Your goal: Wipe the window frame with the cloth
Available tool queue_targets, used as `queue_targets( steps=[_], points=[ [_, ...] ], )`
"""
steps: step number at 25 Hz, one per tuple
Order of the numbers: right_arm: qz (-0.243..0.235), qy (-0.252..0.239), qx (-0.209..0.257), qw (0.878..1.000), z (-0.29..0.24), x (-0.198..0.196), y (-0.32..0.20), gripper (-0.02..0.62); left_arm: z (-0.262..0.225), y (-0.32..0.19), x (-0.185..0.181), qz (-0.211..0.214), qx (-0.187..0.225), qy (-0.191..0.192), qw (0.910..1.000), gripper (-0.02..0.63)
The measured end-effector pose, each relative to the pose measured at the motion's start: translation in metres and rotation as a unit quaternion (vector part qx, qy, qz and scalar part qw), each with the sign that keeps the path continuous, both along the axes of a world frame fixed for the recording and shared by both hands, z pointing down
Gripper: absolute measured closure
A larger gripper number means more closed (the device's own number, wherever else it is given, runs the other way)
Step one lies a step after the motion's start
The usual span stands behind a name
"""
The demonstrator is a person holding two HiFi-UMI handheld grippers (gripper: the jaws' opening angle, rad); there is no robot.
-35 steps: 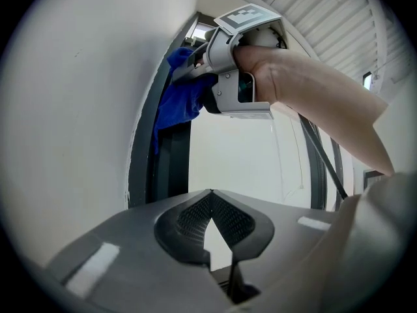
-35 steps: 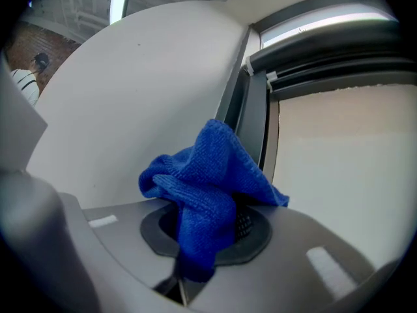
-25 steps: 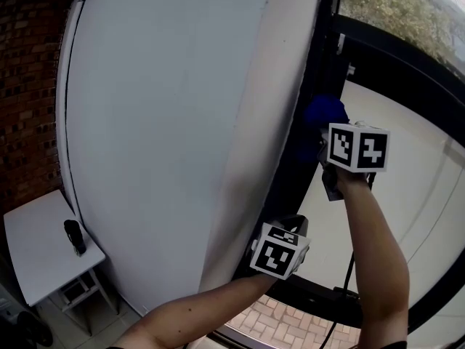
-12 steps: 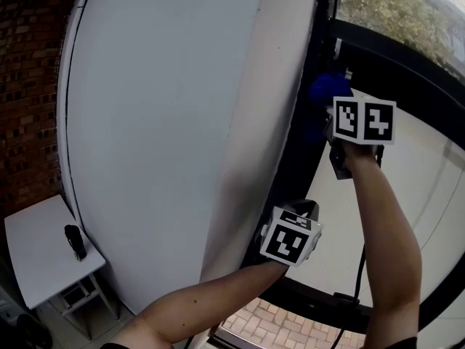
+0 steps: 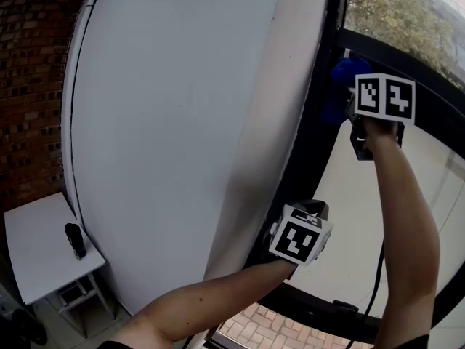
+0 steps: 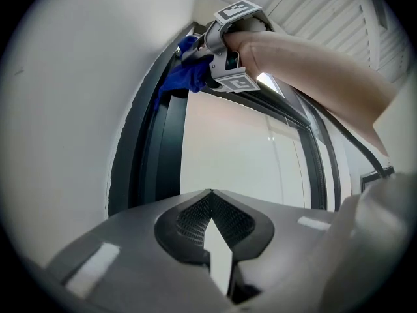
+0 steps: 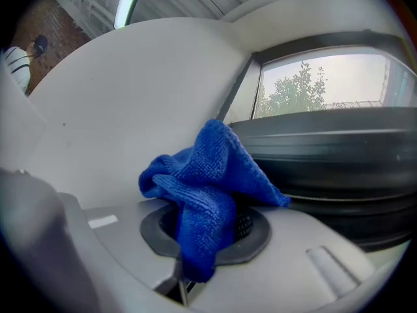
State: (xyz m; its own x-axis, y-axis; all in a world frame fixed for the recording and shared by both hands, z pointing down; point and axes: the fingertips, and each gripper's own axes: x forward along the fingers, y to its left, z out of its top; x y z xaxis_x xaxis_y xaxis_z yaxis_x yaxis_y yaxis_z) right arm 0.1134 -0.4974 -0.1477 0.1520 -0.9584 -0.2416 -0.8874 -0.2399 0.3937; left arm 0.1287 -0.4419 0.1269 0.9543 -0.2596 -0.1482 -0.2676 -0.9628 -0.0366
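High on the dark vertical window frame (image 5: 314, 144) a blue cloth (image 5: 340, 84) is pressed against the metal, with my right gripper (image 5: 356, 102) shut on it. In the right gripper view the cloth (image 7: 203, 175) bunches out of the closed jaws beside the frame (image 7: 339, 165). My left gripper (image 5: 311, 211) is lower down, close to the same frame, shut with nothing in it. From the left gripper view, its jaws (image 6: 210, 194) meet at the tips, and the cloth (image 6: 186, 77) and right gripper (image 6: 228, 44) show above against the frame (image 6: 156, 149).
A broad white wall panel (image 5: 182, 122) runs left of the frame. At lower left are a brick wall (image 5: 29, 86) and a small white table (image 5: 43, 246) bearing a dark object (image 5: 74, 240). Brick paving (image 5: 269, 326) lies below, and trees (image 5: 407, 13) show outside.
My right gripper has slid upward along the frame with the cloth in it. The left gripper has shifted slightly up and right, still shut.
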Motion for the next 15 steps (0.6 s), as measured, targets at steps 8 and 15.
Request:
queue_targets(
  steps=[8,15],
  points=[
    [-0.002,-0.003,0.0,1.0,-0.018,0.001,0.005,0.526,-0.005,0.005,0.002,0.005,0.01,0.002,0.9999,0.614],
    [0.0,-0.008,0.005,1.0,-0.017,0.001,0.004,0.526,-0.004,0.015,0.004,0.013,0.01,0.002,0.9999,0.614]
  ],
)
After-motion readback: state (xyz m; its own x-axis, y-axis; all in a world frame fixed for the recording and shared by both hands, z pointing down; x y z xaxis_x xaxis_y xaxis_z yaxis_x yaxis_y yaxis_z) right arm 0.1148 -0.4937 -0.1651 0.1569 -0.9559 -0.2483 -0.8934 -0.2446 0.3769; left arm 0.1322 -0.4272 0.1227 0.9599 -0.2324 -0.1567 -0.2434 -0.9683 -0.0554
